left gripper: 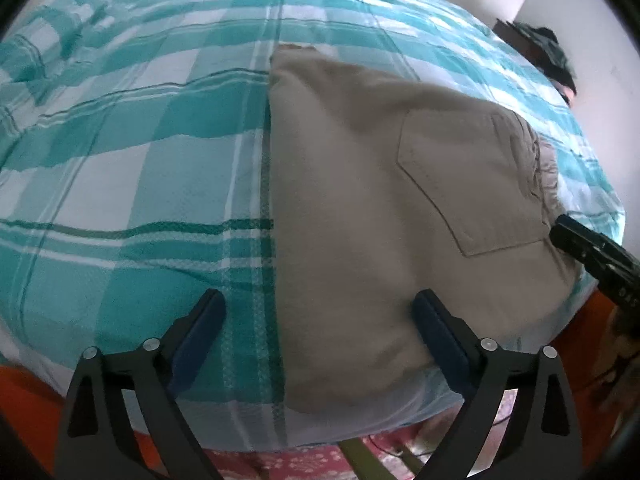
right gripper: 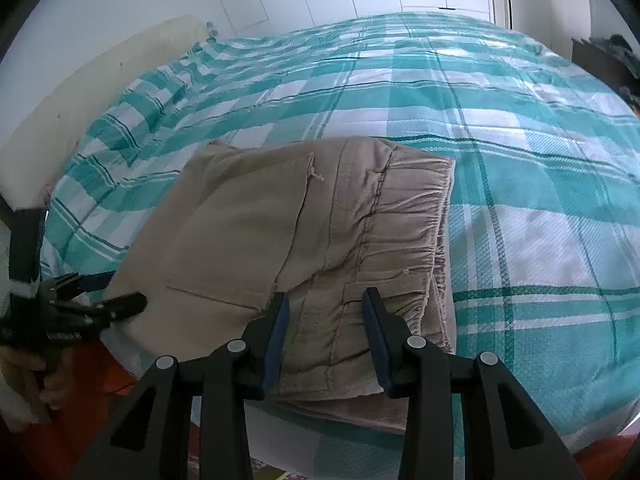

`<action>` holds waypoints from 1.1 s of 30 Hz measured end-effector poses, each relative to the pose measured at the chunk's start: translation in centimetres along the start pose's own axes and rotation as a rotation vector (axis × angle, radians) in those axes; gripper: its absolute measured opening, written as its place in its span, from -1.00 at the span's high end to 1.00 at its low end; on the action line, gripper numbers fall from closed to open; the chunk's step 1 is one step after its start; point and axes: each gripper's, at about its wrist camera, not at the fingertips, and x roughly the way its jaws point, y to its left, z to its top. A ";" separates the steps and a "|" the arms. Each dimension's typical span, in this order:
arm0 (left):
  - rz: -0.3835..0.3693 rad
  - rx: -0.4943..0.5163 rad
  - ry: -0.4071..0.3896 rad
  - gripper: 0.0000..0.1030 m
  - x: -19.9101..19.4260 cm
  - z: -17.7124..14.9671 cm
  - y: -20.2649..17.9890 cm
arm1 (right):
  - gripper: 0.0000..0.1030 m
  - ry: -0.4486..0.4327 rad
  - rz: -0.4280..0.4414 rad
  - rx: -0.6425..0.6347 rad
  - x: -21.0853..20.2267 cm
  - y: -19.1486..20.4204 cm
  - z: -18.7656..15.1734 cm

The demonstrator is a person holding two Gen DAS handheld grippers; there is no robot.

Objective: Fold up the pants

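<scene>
I see the beige pants (right gripper: 304, 248) lying folded into a compact stack on the bed, on its teal plaid bedspread (left gripper: 140, 160), close to the near edge. My left gripper (left gripper: 320, 320) has its jaws spread wide and holds nothing; the left edge of the pants runs between them, with plaid cloth under the left jaw and beige cloth at the right one. My right gripper (right gripper: 324, 328) hangs over the waistband end with jaws apart, gripping nothing; the back pocket (right gripper: 240, 232) lies just ahead and left of them.
</scene>
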 end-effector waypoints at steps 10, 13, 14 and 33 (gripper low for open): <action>0.023 0.032 -0.044 -0.90 -0.2 -0.8 -0.5 | 0.24 -0.025 -0.027 -0.013 -0.1 0.4 -0.5; 0.036 0.042 -0.049 -0.91 -0.4 -0.9 -0.6 | 0.24 -0.026 -0.036 -0.024 -0.1 0.4 -0.6; 0.043 0.049 -0.053 -0.91 -0.4 -1.0 -0.7 | 0.24 -0.027 -0.040 -0.029 -0.1 0.5 -0.6; 0.079 0.070 -0.075 -0.96 -0.5 -1.3 -1.1 | 0.24 -0.029 -0.046 -0.034 0.0 0.6 -0.7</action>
